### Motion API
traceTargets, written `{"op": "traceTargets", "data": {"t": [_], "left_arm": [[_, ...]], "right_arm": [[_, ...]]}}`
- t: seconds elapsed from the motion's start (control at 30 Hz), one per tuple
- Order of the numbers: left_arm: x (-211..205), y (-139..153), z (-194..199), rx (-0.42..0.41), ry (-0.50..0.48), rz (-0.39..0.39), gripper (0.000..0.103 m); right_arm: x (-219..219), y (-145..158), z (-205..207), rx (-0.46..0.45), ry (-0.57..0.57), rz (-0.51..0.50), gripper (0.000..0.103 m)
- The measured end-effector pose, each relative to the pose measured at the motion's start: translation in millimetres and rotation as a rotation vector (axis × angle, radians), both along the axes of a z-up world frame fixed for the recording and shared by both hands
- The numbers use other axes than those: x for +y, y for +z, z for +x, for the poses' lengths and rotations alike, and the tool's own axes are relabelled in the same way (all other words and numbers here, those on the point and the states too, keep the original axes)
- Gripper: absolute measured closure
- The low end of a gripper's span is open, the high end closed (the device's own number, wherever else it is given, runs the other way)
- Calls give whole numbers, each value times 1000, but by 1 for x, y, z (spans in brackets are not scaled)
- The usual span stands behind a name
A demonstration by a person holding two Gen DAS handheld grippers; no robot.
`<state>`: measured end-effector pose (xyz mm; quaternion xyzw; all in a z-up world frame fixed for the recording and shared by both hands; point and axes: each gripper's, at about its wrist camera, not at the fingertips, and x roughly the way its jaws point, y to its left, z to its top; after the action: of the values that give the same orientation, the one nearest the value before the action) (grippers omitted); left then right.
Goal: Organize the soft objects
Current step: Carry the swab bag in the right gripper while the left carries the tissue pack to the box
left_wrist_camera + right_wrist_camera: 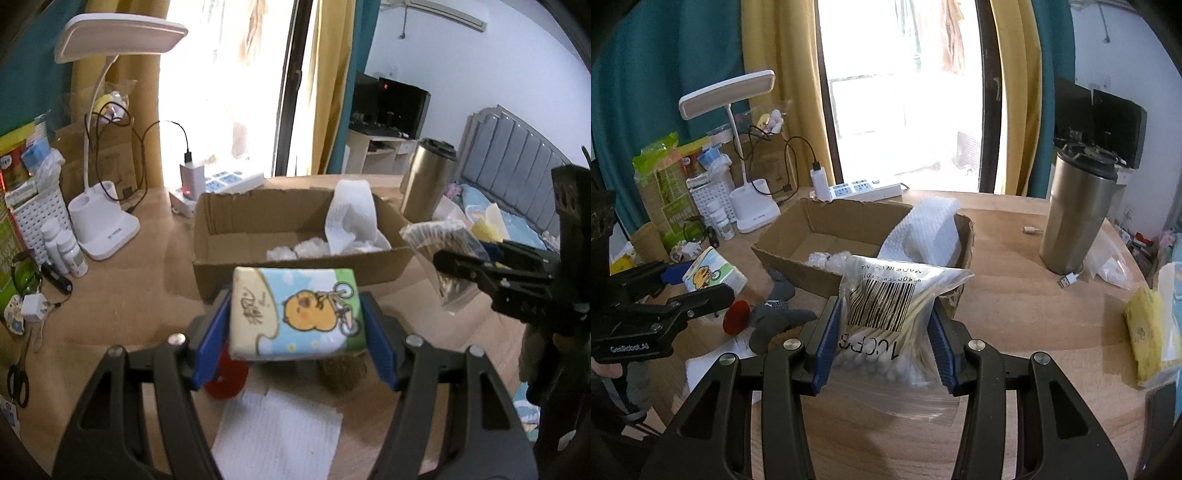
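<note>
— What is gripped by the left claw (pixel 297 332)?

— A soft, squarish tissue pack (pixel 295 312) is pinched between its ribbed blue pads (pixel 376 347). A glossy wrapper printed with a yellow cartoon chick on a bicycle is seen on it. The pack is held clear of the wooden bench (pixel 122 314), just in front of the cardboard box (pixel 229 254).

— And the right claw (pixel 882 343)?

— A crinkly clear plastic bag of cotton swabs (pixel 886 317) is clamped between its pads; a black barcode is printed on the bag and the white swab tips are bunched at the lower end. It is likewise held up, close to the box's near right corner.

— What is found in the box?

— An open, shallow, rectangular box of corrugated card with a torn rim is seen; a sheet of white dimpled foam wrap (pixel 923 229) is draped over its right wall and crumpled clear plastic (pixel 295 251) is lying on its floor.

— Around it?

— A flat white quilted sheet (pixel 273 435), a red disc (pixel 225 376) and grey socks (pixel 775 317) are lying on the bench near the left claw. A tall brushed-steel tumbler (pixel 1075 214) with a dark lid is standing upright to the right, and a white desk lamp (pixel 103 218) to the left.
</note>
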<state>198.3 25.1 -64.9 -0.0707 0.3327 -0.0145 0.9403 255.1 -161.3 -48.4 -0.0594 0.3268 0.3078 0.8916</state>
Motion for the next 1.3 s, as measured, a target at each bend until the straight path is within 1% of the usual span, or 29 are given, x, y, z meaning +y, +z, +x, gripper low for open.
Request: {"op": "traceTargets", "data": {"t": [0.2,0.3,0.5,0.63,1.07,1.3], "left_arm": [[3,-1,7,0,14,-8,34],[7,-1,12,3,15,-37,34],[17,0,21,-7,44,-46,34],[27,1,30,-10,58,-81,34],[39,-5,61,-4,78,-73,34],[45,-11,78,4,89,-69,34]], "right_arm": [[2,1,3,2,5,3,54],[4,3,6,2,8,8,54],[9,3,15,4,16,13,54],[12,2,23,6,18,12,54],[20,1,48,9,22,16,54],[24,-3,71,13,20,20,54]]}}
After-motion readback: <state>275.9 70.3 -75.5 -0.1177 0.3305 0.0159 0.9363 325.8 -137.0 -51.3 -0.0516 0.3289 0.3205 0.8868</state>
